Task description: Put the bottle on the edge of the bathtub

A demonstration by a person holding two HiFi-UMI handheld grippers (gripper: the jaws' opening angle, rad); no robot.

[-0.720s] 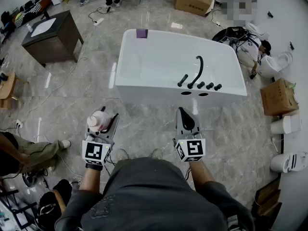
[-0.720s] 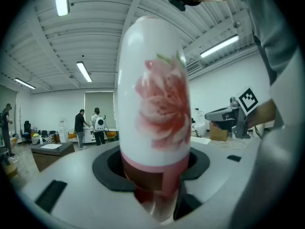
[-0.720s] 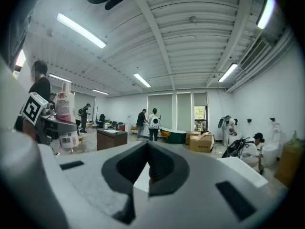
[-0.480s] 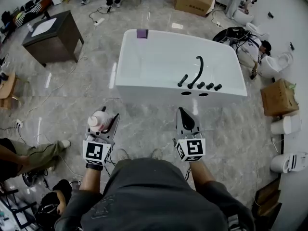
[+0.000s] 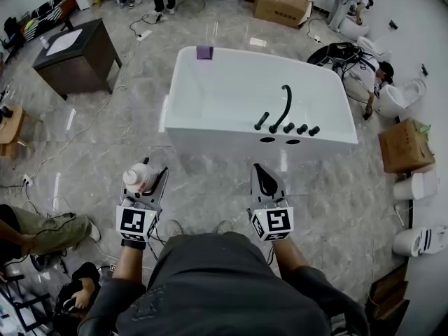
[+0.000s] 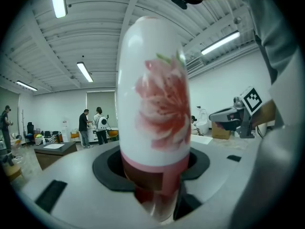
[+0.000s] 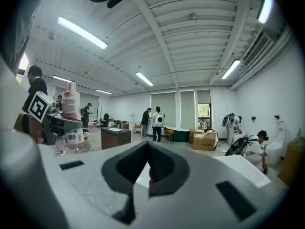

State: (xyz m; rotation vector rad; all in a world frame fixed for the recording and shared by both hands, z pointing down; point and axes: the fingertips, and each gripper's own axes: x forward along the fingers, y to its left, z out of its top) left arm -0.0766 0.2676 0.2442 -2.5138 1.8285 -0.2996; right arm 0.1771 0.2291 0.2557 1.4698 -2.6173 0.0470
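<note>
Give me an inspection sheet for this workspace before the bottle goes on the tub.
Surface: white bathtub, rim mostly bare; black faucet and knobs at its near edge.
Job's things: bottle, white with a pink flower print, not yet on the tub.
Clutter: purple block on the far rim.
Grippers: left gripper shut on the bottle; right gripper fingers together, empty.
Cables: cords and a power strip on the floor.
Surroundings: dark cabinet, cardboard boxes, toilets, people nearby.

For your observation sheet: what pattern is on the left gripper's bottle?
The bottle is white with a pink-red flower; clearest in left gripper view.
</note>
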